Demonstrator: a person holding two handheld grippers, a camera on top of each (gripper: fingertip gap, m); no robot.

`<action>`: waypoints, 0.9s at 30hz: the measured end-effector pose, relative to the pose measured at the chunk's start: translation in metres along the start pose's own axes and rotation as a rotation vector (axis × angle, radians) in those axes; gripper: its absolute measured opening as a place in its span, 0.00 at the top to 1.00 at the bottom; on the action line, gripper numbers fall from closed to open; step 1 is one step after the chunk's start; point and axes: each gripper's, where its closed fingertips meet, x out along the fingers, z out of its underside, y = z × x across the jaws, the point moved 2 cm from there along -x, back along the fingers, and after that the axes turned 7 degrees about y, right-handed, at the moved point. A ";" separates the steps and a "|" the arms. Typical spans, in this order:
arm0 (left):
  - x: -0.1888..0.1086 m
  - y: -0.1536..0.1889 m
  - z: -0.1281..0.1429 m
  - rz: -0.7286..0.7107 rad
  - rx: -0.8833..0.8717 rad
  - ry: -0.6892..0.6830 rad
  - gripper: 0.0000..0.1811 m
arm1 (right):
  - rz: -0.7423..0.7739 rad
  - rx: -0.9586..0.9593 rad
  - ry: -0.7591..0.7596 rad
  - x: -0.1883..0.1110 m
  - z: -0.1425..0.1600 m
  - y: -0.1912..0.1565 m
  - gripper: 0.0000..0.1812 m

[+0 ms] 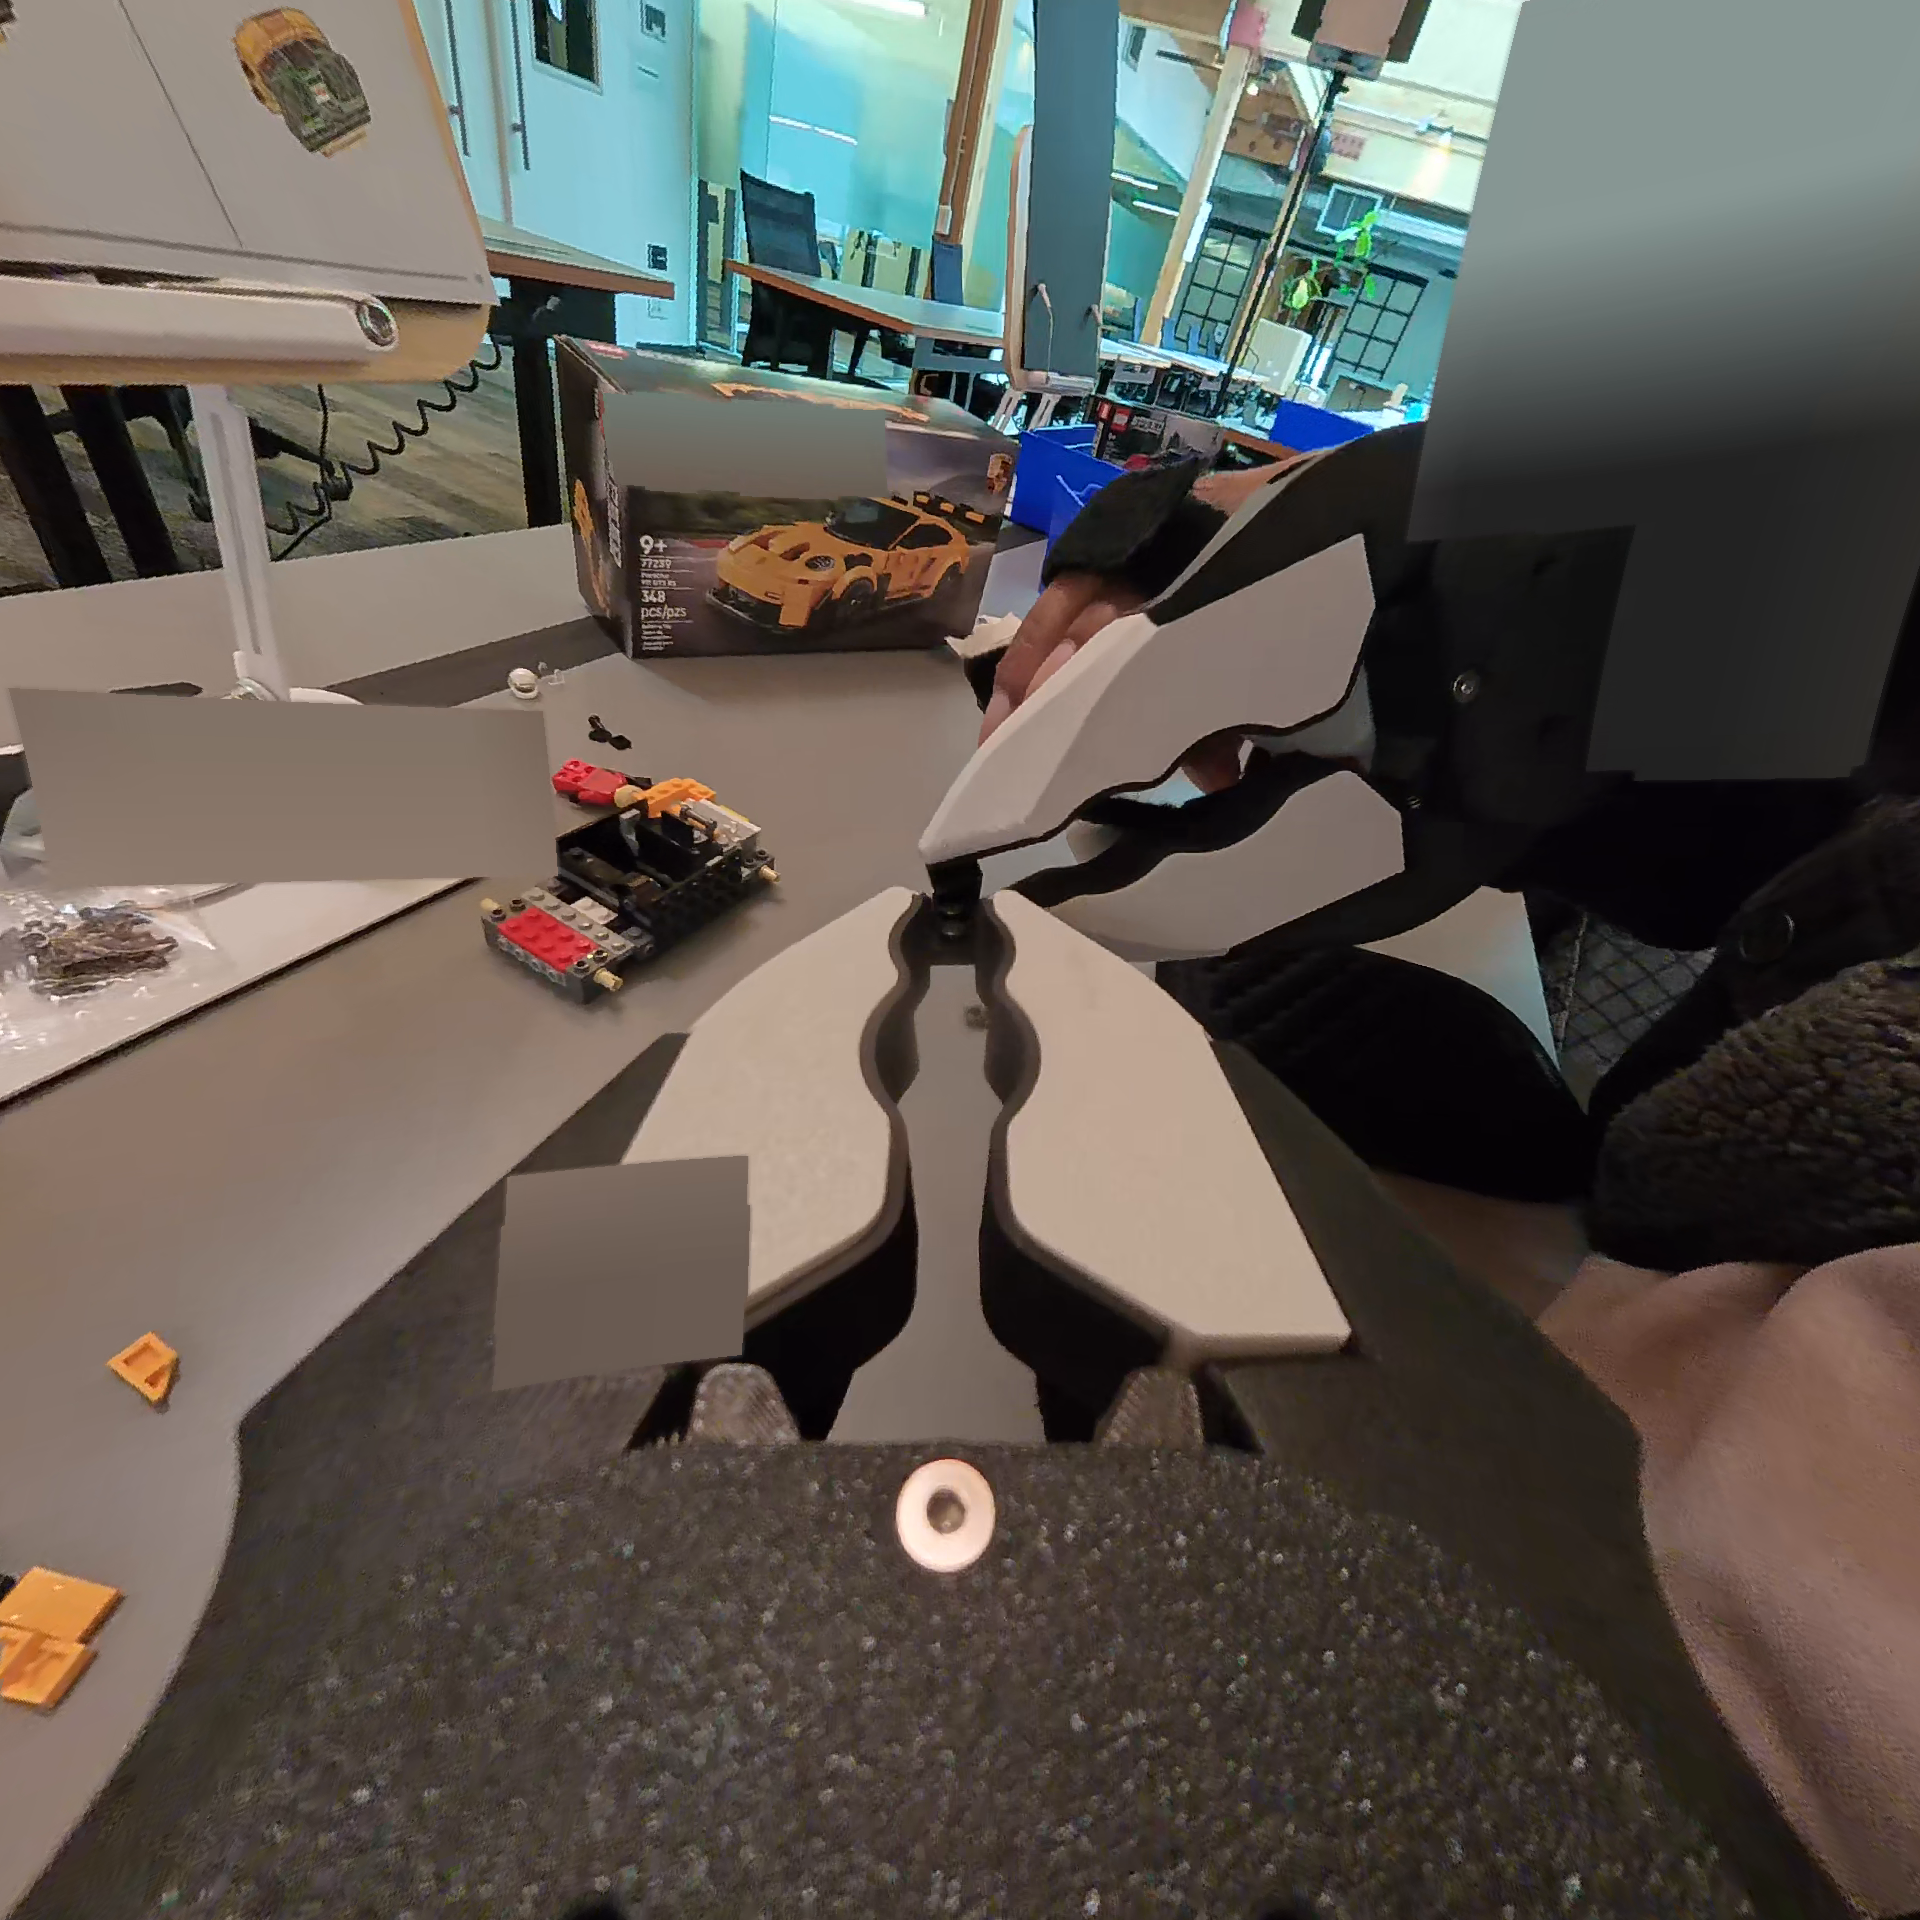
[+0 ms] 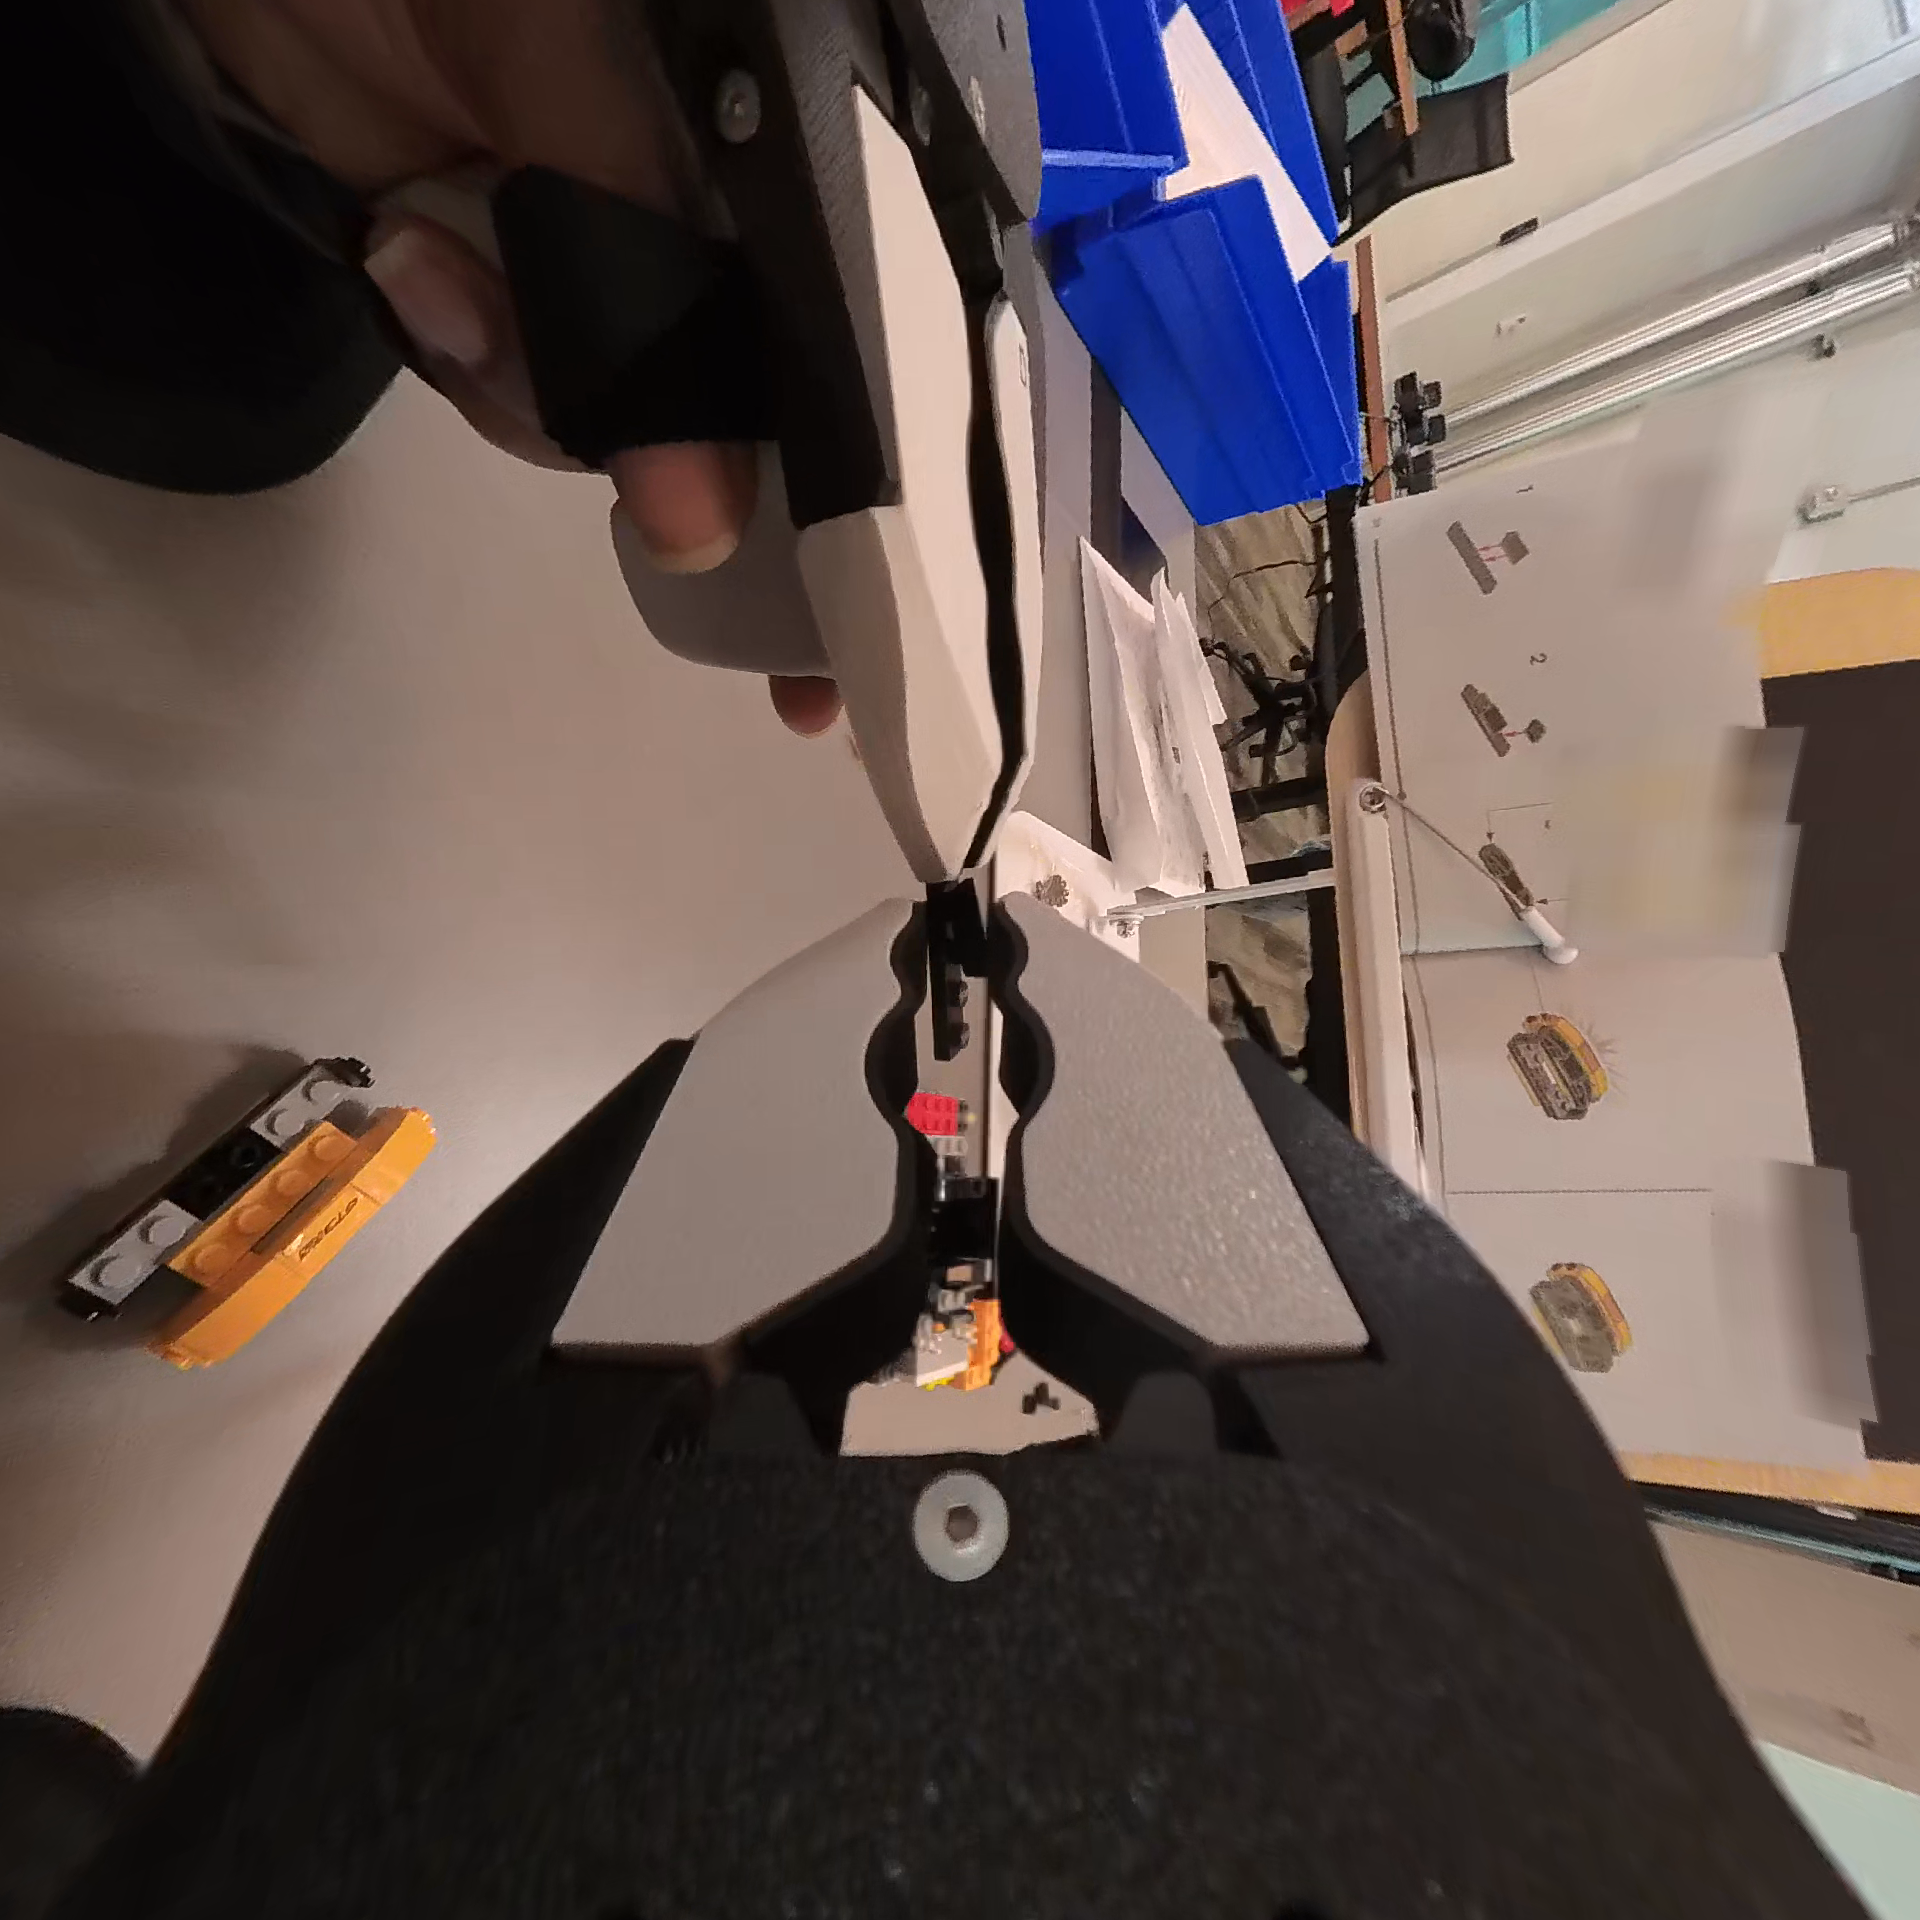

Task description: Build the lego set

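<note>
Chassis [image 1: 632,902] & box [image 1: 774,520] ahead-left.

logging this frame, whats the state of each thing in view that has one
left claw: shut on small black piece
right claw: shut on black plate
small black piece: pinched at the tips of both claws
black plate: held on edge, off the table
car chassis: part built, flat on table
lego box: upright, closed as far as shows
orange bumper section: assembled, lying loose on table

Open office beyond the grey table [image 1: 312,1143]: glass partitions [image 1: 831,125] far back, wooden desks [image 1: 582,265], a dark chair [image 1: 779,223], timber posts [image 1: 1195,187], potted plant [image 1: 1340,260] far right.
</note>
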 end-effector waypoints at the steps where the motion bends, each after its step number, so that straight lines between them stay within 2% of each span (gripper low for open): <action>1: 0.000 0.000 0.000 0.000 0.001 0.001 0.96 | -0.007 0.012 0.000 0.000 0.000 0.000 0.94; 6: -0.001 0.004 -0.007 0.003 0.016 0.043 0.96 | -0.047 0.100 0.012 0.001 -0.002 -0.004 0.94; 12: -0.004 0.006 -0.012 0.009 0.018 0.081 0.96 | -0.022 0.211 0.045 0.000 -0.006 0.001 0.94; 21: -0.005 0.011 -0.018 0.069 -0.004 0.134 0.96 | 0.017 0.257 0.096 -0.005 -0.011 0.005 0.95; 27: -0.006 0.023 -0.023 0.107 0.116 0.165 0.92 | 0.048 0.230 0.122 -0.012 -0.008 0.007 0.96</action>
